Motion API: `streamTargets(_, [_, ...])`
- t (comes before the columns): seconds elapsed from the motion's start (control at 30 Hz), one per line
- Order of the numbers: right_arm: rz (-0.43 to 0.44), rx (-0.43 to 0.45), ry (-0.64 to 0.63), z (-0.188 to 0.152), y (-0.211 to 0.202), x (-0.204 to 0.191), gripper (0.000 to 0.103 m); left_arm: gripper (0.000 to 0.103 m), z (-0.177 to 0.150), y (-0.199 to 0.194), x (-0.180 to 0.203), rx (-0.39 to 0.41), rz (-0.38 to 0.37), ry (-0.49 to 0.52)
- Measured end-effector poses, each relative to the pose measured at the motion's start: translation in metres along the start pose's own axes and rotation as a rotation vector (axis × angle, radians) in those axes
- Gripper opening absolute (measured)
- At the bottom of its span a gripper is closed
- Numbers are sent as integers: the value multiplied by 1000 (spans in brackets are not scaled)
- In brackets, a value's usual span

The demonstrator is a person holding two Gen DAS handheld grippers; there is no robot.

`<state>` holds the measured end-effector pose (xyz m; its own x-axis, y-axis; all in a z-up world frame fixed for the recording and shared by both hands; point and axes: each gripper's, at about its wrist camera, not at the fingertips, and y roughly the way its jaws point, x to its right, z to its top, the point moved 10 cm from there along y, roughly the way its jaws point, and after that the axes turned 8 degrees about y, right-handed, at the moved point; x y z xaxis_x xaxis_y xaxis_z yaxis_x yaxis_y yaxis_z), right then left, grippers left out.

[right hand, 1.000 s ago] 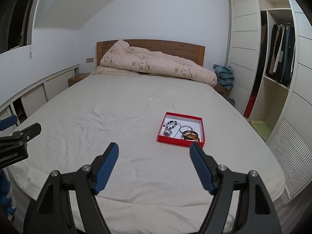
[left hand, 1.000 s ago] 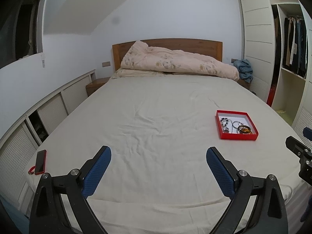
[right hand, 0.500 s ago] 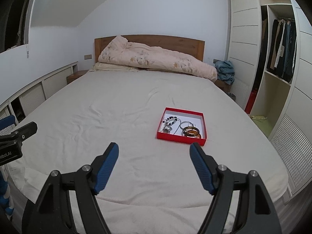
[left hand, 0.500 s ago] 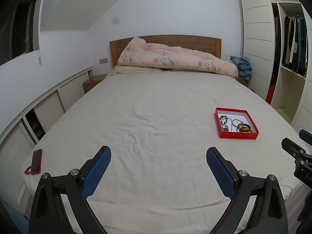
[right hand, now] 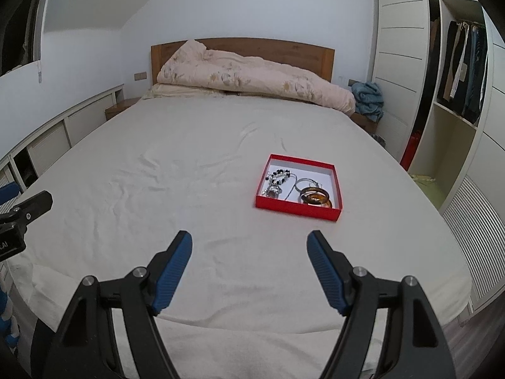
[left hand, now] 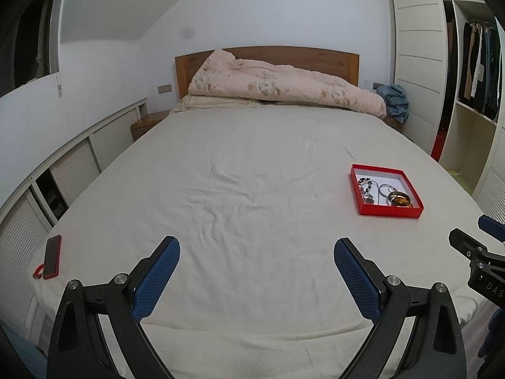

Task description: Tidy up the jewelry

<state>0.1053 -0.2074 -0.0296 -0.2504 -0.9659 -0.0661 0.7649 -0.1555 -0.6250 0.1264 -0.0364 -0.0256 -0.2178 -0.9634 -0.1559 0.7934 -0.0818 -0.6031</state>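
A shallow red box (right hand: 336, 186) with a white inside lies on the bed's right half; it also shows in the left wrist view (left hand: 413, 191). In it are a black-and-white bead string (right hand: 279, 174), a thin silver chain (right hand: 303, 182) and amber bangles (right hand: 316, 198). My right gripper (right hand: 249, 246) is open and empty, above the foot of the bed, short of the box. My left gripper (left hand: 256, 252) is open and empty, well left of the box.
A red phone (left hand: 52, 256) lies at the bed's front left corner. A rumpled peach duvet (right hand: 252, 80) is piled by the wooden headboard. An open wardrobe (right hand: 454, 94) stands on the right, low cabinets (left hand: 63, 170) on the left.
Both grippers have tilted and shifted slightly, so the bed and box sit a little lower in view. Both stay open and empty. The box has not moved.
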Motion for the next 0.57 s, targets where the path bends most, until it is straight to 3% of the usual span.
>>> streamTargets(0.57, [-8,-52,-2,-8,26,1,74,97,-4,20,-8,-21,3,-16])
